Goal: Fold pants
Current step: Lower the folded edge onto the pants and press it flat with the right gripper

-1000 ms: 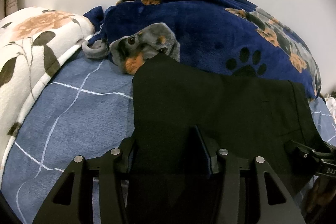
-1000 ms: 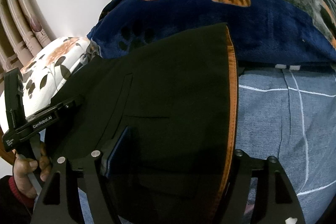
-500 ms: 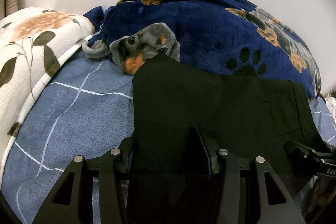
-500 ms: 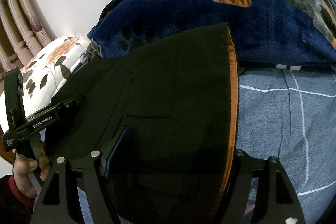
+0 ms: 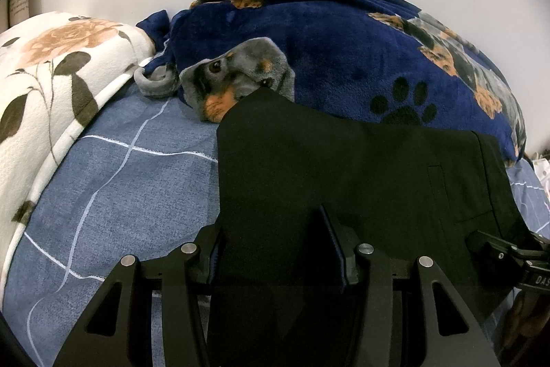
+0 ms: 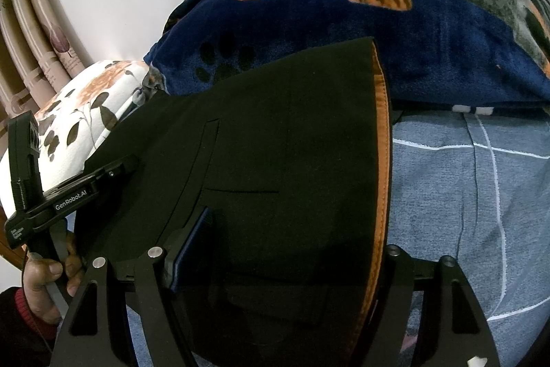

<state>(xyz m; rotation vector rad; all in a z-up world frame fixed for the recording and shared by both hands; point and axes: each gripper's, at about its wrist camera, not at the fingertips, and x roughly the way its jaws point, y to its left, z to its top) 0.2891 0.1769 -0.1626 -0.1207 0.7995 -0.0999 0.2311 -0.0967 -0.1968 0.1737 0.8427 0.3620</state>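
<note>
The black pants [image 5: 343, 174] lie spread on the blue checked bed sheet [image 5: 113, 195], with a back pocket seam and an orange-brown lined waistband edge [image 6: 381, 160]. My left gripper [image 5: 275, 250] is shut on the near edge of the pants; cloth fills the gap between its fingers. My right gripper [image 6: 285, 250] is shut on the pants near the waistband end, cloth draped over its fingers. The pants [image 6: 275, 143] reach up against the blanket. The left gripper's body [image 6: 68, 191] shows at the left of the right wrist view, held by a hand.
A navy fleece blanket with dog and paw prints [image 5: 343, 57] is piled at the back against a white wall. A white floral quilt [image 5: 51, 74] lies at the left. Curtains [image 6: 31, 50] hang at the far left.
</note>
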